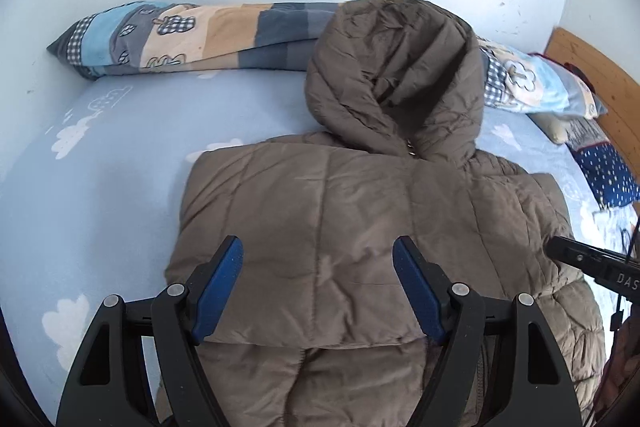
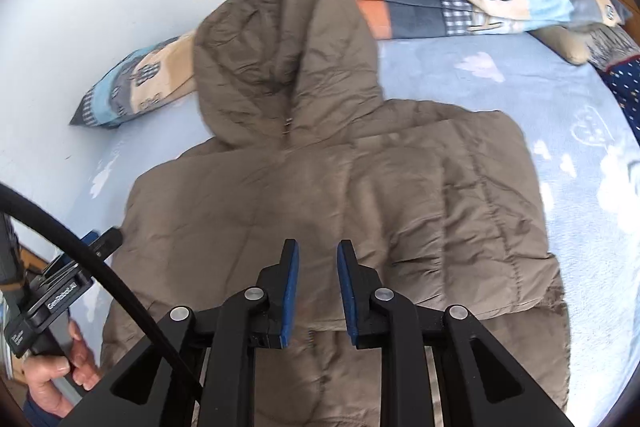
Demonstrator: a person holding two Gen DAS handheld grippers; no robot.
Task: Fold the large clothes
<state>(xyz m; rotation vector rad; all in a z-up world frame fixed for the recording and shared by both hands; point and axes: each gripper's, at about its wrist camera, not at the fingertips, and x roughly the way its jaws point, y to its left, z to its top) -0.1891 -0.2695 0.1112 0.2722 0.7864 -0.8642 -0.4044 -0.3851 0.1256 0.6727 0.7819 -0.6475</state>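
- Broadly, the bed (image 1: 120, 155) is carrying everything, and the jacket (image 1: 328, 211) is lying across its middle with both sides already looking turned in over the front and the hood (image 1: 396, 75) pointing at the wall.
- Judging from that, the step in hand is probably folding the jacket across its length, so it is worth gripping the padded hem at both corners together and lifting evenly, since puffy fabric is likely springing back.
- Along the wall, a quilt (image 1: 208, 35) is lying rolled, and the hood is resting against it.
- Over the jacket's near half, the left tongs (image 1: 318, 259) are hovering wide apart, gripping nothing.
- Beside them, the right tongs (image 2: 318, 261) are standing only narrowly apart, with no fabric between the pads.
- Nearest the cameras, the hem is being cut off behind the tongs, so its lie is unclear, and the sleeves are hidden.
- Finally, a hand (image 2: 60, 375) is holding the left handle.
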